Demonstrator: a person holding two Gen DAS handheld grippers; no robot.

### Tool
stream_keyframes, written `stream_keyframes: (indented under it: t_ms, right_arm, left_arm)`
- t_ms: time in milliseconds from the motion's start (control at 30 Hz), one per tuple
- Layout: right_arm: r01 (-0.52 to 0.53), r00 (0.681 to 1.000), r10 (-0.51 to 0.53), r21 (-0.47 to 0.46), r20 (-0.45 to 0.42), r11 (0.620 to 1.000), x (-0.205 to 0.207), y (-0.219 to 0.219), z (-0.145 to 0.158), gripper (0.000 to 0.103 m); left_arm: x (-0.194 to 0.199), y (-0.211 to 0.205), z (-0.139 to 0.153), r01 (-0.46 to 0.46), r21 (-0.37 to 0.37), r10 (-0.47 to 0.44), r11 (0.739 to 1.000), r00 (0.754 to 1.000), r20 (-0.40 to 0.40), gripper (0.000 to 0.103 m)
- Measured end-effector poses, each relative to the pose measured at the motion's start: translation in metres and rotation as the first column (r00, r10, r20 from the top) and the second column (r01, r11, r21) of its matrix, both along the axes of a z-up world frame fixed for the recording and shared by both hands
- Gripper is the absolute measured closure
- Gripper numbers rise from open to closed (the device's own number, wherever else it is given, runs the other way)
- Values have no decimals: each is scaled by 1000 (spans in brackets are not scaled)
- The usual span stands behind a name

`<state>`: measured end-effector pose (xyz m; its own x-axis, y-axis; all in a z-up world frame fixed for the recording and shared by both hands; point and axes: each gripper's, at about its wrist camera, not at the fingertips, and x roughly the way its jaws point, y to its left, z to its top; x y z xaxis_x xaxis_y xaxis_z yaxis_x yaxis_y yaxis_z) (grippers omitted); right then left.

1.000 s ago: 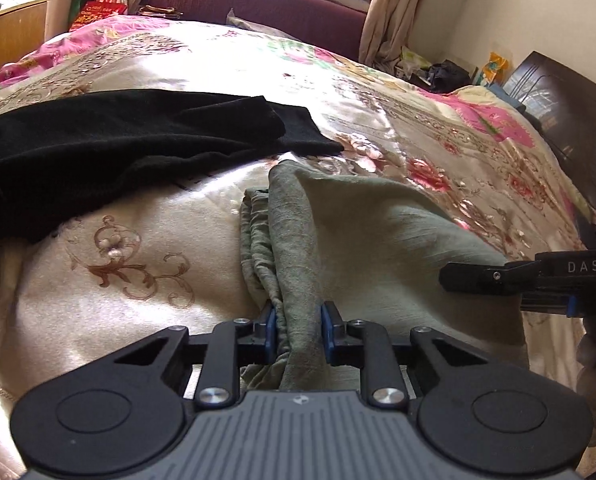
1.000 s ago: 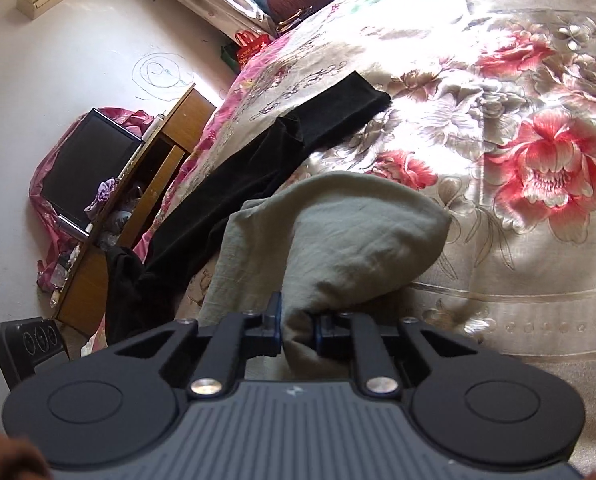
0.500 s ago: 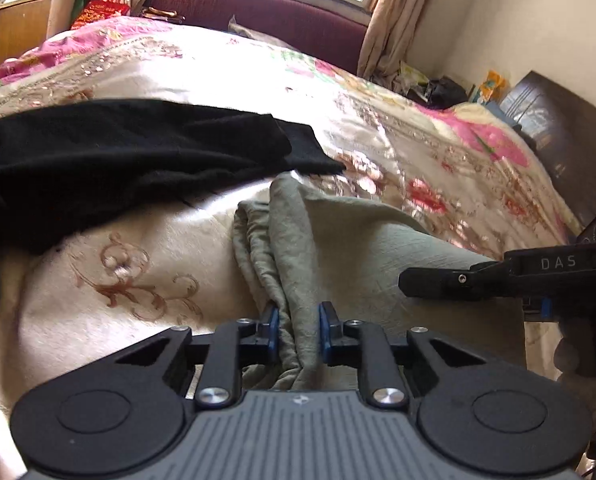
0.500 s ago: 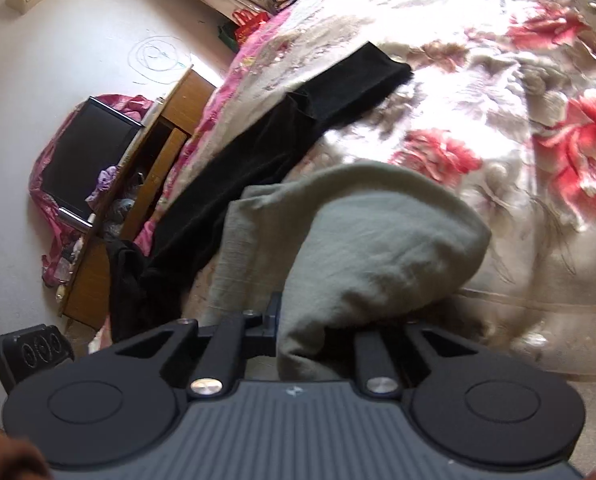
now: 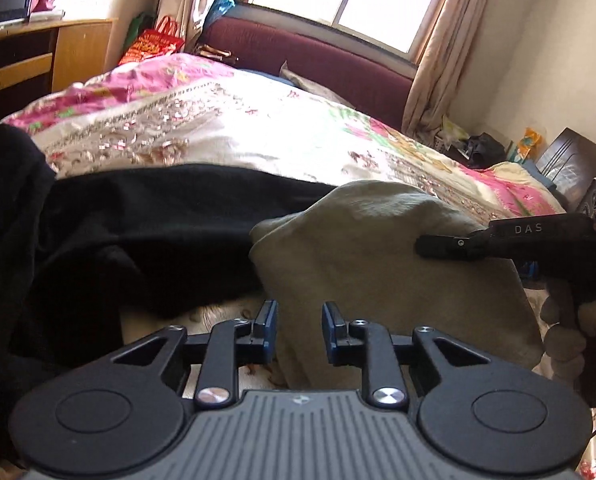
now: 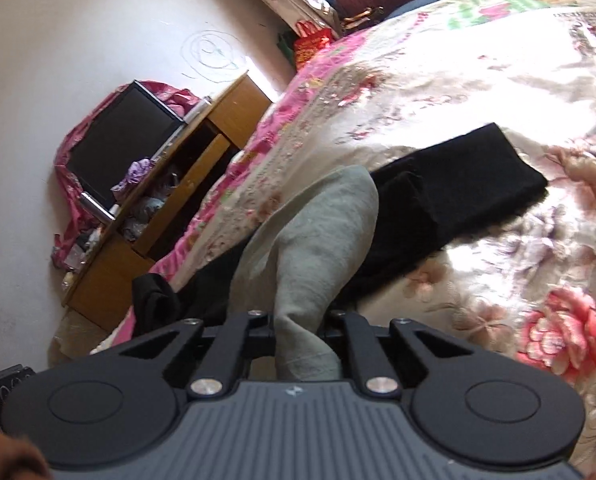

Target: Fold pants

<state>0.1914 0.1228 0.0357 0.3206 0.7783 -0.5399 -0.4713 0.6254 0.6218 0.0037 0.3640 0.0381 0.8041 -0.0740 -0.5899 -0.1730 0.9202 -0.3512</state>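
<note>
Your left gripper [image 5: 295, 330] is opening: its blue pads stand apart, and the soft grey-green cotton pants [image 5: 378, 264] lie between and beyond them without being pinched. Your right gripper [image 6: 300, 334] is closing on a bunched fold of the same pants, which rises from its jaws in a limp hump over the floral satin bedspread [image 6: 478, 92]. The cloth looks light and floppy, and the satin under it is likely slippery, so take hold at a hem or folded edge through all layers. A black garment [image 5: 137, 232] lies just beside the pants.
</note>
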Motion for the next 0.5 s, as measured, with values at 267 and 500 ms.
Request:
stream_keyframes:
  t_ms: [267, 500]
  right_arm:
    - [51, 981, -54, -19, -184, 998, 34, -64, -69, 80]
    - [-11, 978, 29, 88, -208, 996, 33, -89, -85, 72]
  left_arm:
    - [33, -26, -51, 46, -155, -66, 987, 990, -123, 54]
    - [28, -13, -41, 35, -234, -57, 972, 994, -88, 34]
